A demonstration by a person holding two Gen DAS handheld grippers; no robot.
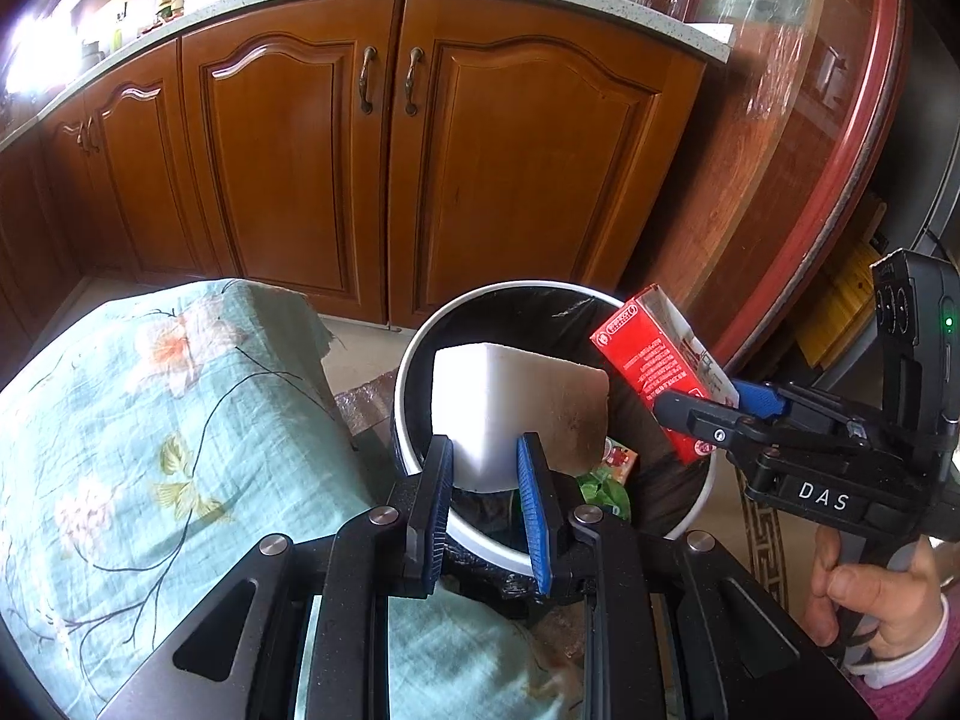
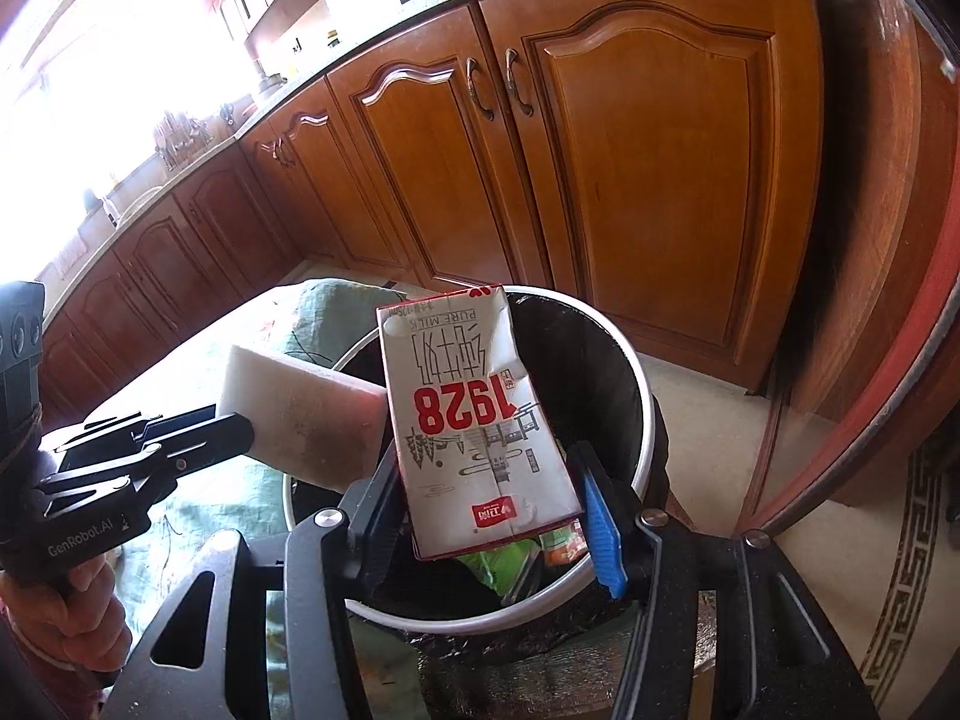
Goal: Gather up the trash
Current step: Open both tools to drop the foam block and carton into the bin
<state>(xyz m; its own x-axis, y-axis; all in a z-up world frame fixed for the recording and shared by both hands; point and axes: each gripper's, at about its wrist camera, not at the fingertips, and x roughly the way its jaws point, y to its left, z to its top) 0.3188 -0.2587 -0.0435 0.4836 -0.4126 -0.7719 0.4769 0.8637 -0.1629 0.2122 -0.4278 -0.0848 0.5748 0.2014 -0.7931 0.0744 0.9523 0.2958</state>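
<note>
Kitchen floor before wooden cabinets [image 1: 384, 138], white-rimmed bin [image 1: 414, 354] below: left gripper [image 1: 485, 468] clamped on white sponge block [image 1: 510, 402], right gripper [image 2: 489, 498] clamped on milk carton [image 2: 474, 414], both held above the bin's opening.

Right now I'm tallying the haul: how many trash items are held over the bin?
2: a white foam block in the left gripper, a milk carton in the right gripper. More lies inside the bin.

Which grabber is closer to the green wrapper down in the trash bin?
Hard to call. The left gripper holds the white sponge above the bin, the green wrapper just past its right finger. The right gripper holds the milk carton right above it.
</note>
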